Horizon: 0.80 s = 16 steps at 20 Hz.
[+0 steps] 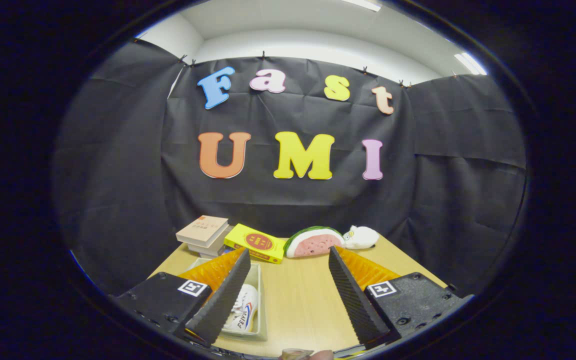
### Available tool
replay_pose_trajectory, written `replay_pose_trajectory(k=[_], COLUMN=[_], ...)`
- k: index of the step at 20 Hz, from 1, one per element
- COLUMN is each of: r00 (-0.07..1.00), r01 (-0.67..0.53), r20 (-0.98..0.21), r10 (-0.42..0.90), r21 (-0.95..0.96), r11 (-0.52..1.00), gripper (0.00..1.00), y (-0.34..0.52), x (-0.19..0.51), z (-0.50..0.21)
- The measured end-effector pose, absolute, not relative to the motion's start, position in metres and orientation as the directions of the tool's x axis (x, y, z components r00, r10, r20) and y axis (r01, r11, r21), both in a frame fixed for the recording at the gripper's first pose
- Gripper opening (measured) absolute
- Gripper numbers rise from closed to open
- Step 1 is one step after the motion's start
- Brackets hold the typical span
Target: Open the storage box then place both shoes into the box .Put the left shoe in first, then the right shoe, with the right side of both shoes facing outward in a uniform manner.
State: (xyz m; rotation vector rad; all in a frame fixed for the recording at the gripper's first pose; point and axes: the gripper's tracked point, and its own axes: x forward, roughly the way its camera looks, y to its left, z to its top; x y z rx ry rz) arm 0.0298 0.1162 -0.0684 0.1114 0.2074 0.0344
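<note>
Hovering over the desk (298, 300), the tongs (288, 270) gape empty, just right of the storage box (260, 305) holding a white shoe (244, 310).

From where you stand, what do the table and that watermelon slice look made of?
The table looks like pale wood or wood-look laminate, smooth and matte, with faint grain. The watermelon slice seems a soft plush toy, with a rounded, fuzzy-looking surface. The hand-held gripper is open above the bare tabletop.
</note>
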Motion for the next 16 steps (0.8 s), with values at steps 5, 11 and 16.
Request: replay_pose_trajectory(k=[5,11,16], r00=[0.981,0.981,0.98], r01=[0.018,0.039,0.043], r20=[-0.192,-0.193,-0.196], r10=[0.005,-0.016,-0.019], r21=[0.117,0.116,0.121], r11=[0.993,0.992,0.992], gripper=[1.0,1.0,1.0], y=[0.093,0.084,0.084], x=[0.017,0.003,-0.003], z=[-0.067,-0.069,-0.069])
